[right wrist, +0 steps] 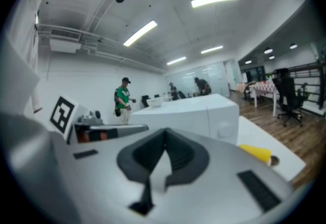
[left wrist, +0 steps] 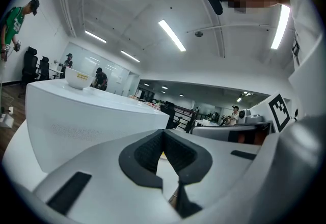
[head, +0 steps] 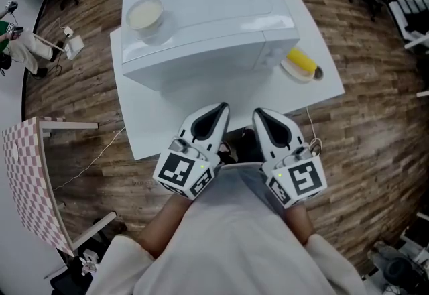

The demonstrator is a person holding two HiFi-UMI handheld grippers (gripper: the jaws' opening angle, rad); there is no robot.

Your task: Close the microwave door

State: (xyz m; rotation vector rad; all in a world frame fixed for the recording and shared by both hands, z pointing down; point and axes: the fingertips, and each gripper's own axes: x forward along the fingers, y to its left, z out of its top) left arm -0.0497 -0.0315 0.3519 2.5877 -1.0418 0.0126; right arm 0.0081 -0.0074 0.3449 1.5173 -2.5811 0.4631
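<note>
Head view, far left: a checkered table (head: 27, 173) stands on the wooden floor (head: 375, 106), well apart from the white table (head: 167, 123) in the middle of the frame. On that white table, in the upper middle, sits the white microwave (head: 208, 25), with a pale bowl (head: 145, 15) on its top at the upper left corner. The microwave's door (head: 201, 67) faces the person and looks flush with the front, as far as this steep angle shows.

Below it, at lower centre, the left gripper (head: 220, 109) and the right gripper (head: 259, 113) are held side by side close to the person's body. Their tips hang over the table's near edge, apart from the microwave. To the right of the microwave a yellow object (head: 301, 61) lies on a small dish (head: 296, 74).

Left gripper view: a person in green (left wrist: 12, 22) stands at the upper left. The microwave (left wrist: 86, 121) fills the left middle with the bowl (left wrist: 77, 78) on top. The left gripper (left wrist: 163, 134) has its jaws brought together at the tips, nothing between them.

Right gripper view: the right gripper (right wrist: 164, 131) likewise has its jaws meeting at the tips and holds nothing. Beyond it the microwave (right wrist: 193, 113) shows its door (right wrist: 178, 118) lying flat against the body, and the yellow object (right wrist: 254, 152) lies at the right.
</note>
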